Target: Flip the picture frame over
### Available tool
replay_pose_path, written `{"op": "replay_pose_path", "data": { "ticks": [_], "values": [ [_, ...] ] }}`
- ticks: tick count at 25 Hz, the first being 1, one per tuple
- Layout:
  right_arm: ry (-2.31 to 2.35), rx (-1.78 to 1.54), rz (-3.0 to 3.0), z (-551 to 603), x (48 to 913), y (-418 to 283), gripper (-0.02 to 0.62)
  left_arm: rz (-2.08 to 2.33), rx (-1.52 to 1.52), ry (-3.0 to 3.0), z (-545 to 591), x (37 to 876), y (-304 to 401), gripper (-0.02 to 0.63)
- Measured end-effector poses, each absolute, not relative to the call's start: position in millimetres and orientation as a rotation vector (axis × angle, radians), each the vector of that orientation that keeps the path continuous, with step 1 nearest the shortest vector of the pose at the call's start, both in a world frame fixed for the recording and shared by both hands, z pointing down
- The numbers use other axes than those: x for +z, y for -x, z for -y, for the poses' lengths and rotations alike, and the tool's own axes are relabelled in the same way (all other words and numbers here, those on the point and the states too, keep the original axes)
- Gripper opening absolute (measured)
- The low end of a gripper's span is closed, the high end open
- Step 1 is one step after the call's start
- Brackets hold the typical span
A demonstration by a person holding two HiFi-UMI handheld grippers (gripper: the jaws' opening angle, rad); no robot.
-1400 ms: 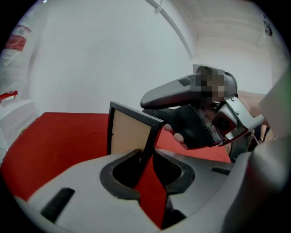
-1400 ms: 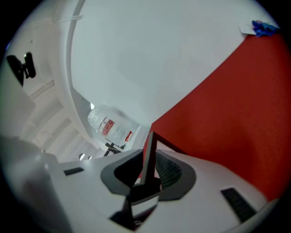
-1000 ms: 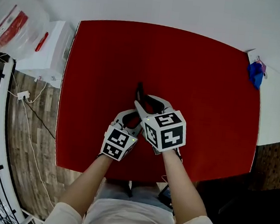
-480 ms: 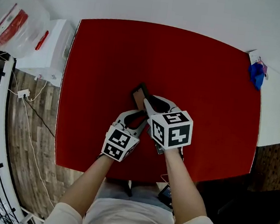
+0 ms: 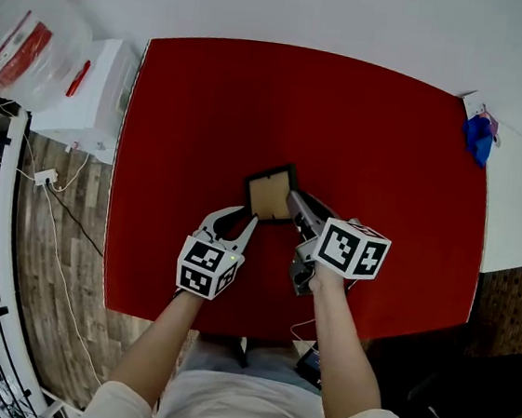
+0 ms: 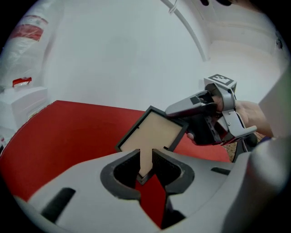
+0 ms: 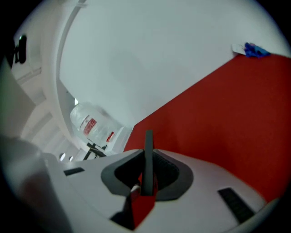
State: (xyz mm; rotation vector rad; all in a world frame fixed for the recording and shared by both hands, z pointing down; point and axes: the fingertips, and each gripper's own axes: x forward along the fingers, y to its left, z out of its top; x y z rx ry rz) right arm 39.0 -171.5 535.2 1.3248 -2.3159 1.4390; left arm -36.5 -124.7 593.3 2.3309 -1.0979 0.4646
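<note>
The picture frame [image 5: 268, 193] has a black border and shows its tan backing upward, near the middle of the red table [image 5: 198, 103]. My right gripper [image 5: 293, 201] is shut on the frame's right edge, after its jaws closed on that edge in the last second. In the right gripper view the frame [image 7: 148, 152] stands edge-on between the jaws. In the left gripper view the frame [image 6: 155, 132] hangs tilted, its near corner low. My left gripper [image 5: 240, 223] is open just below the frame's lower left corner, which shows through the gap of its jaws.
A white box [image 5: 92, 90] and a clear plastic bag [image 5: 28, 36] stand off the table's left edge. A blue object [image 5: 477, 136] lies on a white surface at the far right. Cables run over the wooden floor at the left.
The frame stood on edge between both grippers; now its tan backing faces up. My right gripper rolled and swung right with it. My left gripper drew back toward the near left.
</note>
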Motion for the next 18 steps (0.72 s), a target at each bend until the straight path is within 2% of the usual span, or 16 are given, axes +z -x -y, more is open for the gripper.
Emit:
{"op": "replay_pose_path", "data": {
  "ticks": [5, 10, 18],
  "values": [
    [-1.37, 1.554, 2.28, 159, 554, -43, 0.066, 1.121, 0.562, -2.279, 128, 620, 39, 0.066],
    [-1.383, 1.351, 2.276, 162, 556, -46, 0.066, 1.144, 0.637, -2.238, 127, 640, 40, 0.009],
    [-1.36, 1.016, 2.168, 166, 571, -58, 0.067, 1.152, 0.693, -2.262, 132, 643, 36, 0.006]
  ]
}}
